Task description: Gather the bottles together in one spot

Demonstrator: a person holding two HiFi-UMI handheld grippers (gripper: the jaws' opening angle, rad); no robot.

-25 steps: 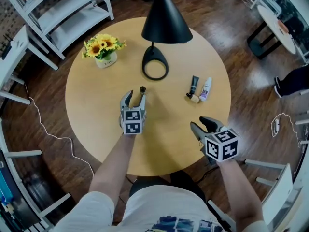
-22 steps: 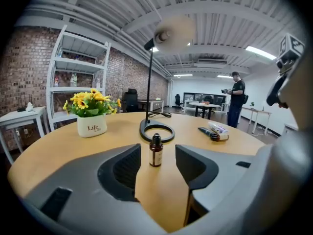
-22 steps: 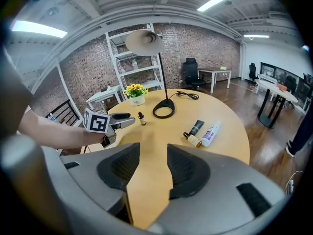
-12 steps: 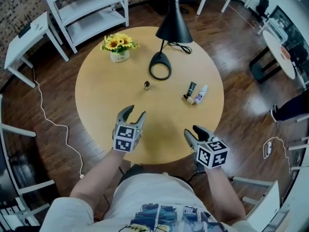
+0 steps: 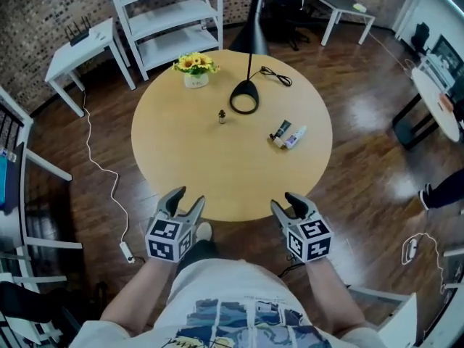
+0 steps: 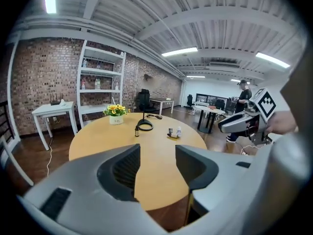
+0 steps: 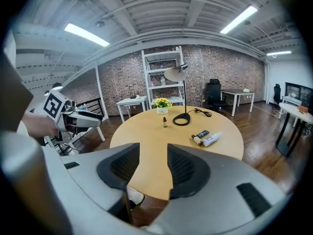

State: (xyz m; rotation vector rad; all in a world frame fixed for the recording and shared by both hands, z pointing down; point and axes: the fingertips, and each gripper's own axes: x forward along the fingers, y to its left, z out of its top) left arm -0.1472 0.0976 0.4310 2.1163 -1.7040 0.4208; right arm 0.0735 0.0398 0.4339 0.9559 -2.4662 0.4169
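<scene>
On the round wooden table (image 5: 217, 172), the head view counts three bottles. One small dark bottle (image 5: 222, 116) stands upright beside the lamp (image 5: 246, 96). A dark tube (image 5: 281, 131) and a white bottle (image 5: 295, 137) lie side by side, well apart from the small one. There is one pot of yellow flowers (image 5: 194, 67) at the far side. Two grippers hang at the near rim: the left gripper (image 5: 186, 200) and the right gripper (image 5: 286, 203), both with jaws apart and nothing in them.

In the left gripper view, the jaws stand apart with only bare tabletop between them. The three bottles sit far beyond, and the right gripper (image 6: 242, 123) shows at the right edge.

In the right gripper view, its two jaws are likewise spread and empty. The small dark bottle (image 7: 165, 123) stands by the lamp base, the lying pair sits to its right, and the left gripper (image 7: 73, 116) is at the left.

A second ago the left gripper was over the table, just beside the small dark bottle. Both grippers have since drawn back to the near edge. The bottles lie as they did, not yet together.
</scene>
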